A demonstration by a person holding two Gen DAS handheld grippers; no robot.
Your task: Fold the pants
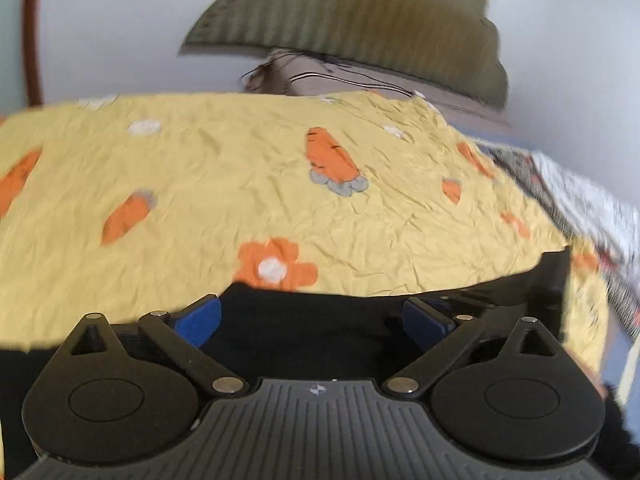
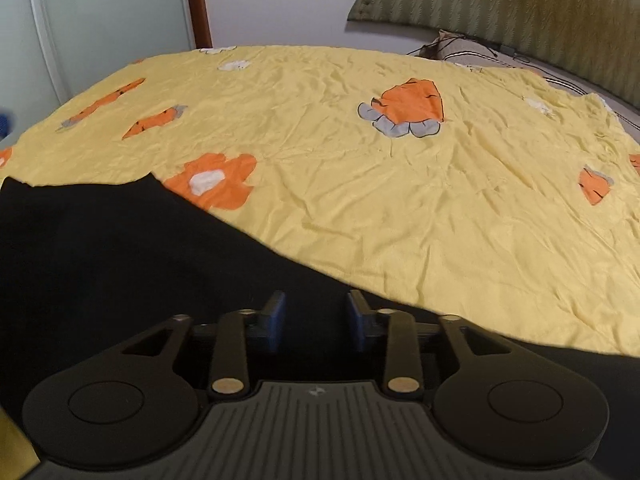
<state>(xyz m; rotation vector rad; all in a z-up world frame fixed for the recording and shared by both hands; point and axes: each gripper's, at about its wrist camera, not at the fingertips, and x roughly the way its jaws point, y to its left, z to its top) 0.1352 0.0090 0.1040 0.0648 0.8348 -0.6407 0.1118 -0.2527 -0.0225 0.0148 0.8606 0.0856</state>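
The black pants point(image 1: 300, 340) lie on a yellow bedspread point(image 1: 240, 180) printed with orange carrots and flowers. In the left wrist view, my left gripper point(image 1: 314, 316) hovers over the pants' edge with its blue pads point(image 1: 200, 316) spread wide and nothing between them. In the right wrist view, the pants point(image 2: 120, 260) fill the lower left, their edge running diagonally across the bedspread point(image 2: 400, 208). My right gripper point(image 2: 316, 312) sits just above the black cloth, its fingers point(image 2: 276, 312) partly apart; only flat cloth shows in the gap, with no fold pinched.
A green padded headboard point(image 2: 520, 8) and a grey pillow point(image 2: 472, 48) with cables stand at the bed's far end. A brown door frame point(image 2: 198, 4) is at the far left. A patterned blanket point(image 1: 580, 184) lies beyond the bedspread's right edge.
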